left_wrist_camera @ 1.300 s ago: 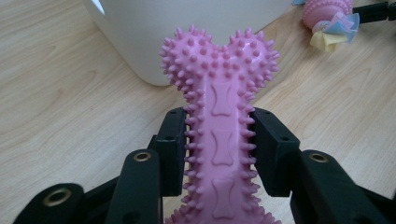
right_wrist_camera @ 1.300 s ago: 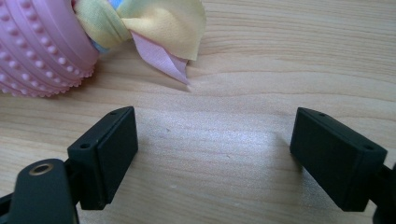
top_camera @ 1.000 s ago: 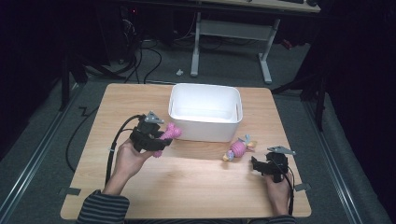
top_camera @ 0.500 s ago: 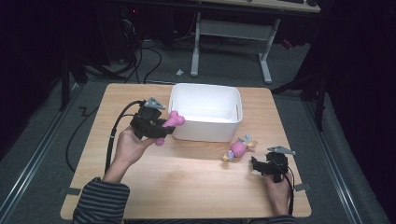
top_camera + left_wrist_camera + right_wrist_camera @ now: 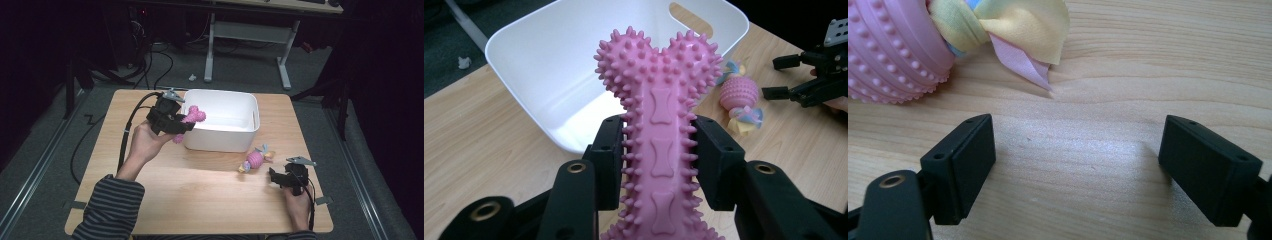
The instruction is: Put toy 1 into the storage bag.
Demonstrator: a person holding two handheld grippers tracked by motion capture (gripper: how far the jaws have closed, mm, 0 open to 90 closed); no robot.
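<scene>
- The left gripper (image 5: 182,124) is raised at the near left corner of the white bin (image 5: 248,137), with its jaws closed on the middle of a pink spiky bone toy (image 5: 191,120).
- In the left gripper view, the two black jaws press against the sides of the bone toy (image 5: 658,125), whose knobbed end points up over the bin's open inside (image 5: 554,55).
- In the high view, the far end of the bone toy reaches over the bin's left rim; the near end hangs outside it.
- The bin sits on the far half of the wooden table (image 5: 200,200), roughly in the middle from left to right.
- A pink ball toy with cloth tails (image 5: 255,160) lies on the table just in front of the bin's near right corner, apart from the bin wall.
- The right gripper (image 5: 274,176) rests low at the near right of the table, held by a hand (image 5: 296,205), with its jaws wide apart and nothing between them.
- In the right gripper view, the ball toy (image 5: 888,45) and its yellow and pink cloth tail (image 5: 1023,30) lie just beyond the open jaws, not touching them.
</scene>
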